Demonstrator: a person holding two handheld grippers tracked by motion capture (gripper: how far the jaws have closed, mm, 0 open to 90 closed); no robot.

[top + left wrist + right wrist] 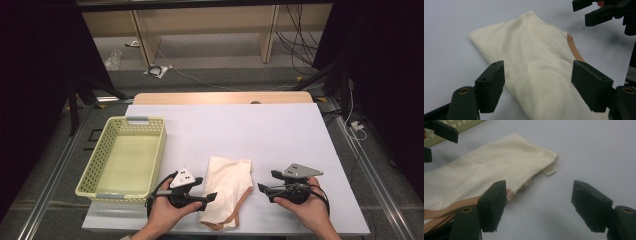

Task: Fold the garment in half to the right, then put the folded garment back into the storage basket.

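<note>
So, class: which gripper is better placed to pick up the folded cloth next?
Probably left: the left gripper has its open jaws over the cloth; the right gripper, also open, sits beside its edge.

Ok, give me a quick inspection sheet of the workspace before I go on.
Surface: table under a pale sheet, wooden edge at the far side.
Job's things: folded cream cloth with tan trim, flat near the front edge between the grippers; yellow basket at its left, nothing seen inside.
Clutter: nothing seen on the table.
Grippers: left gripper and right gripper both open, on either side of the cloth, neither holding it.
Cables: one trails from each gripper; more lie on the floor behind the table.
Surroundings: dark curtains at both sides, wooden frame and a clear bag on the floor beyond.
</note>
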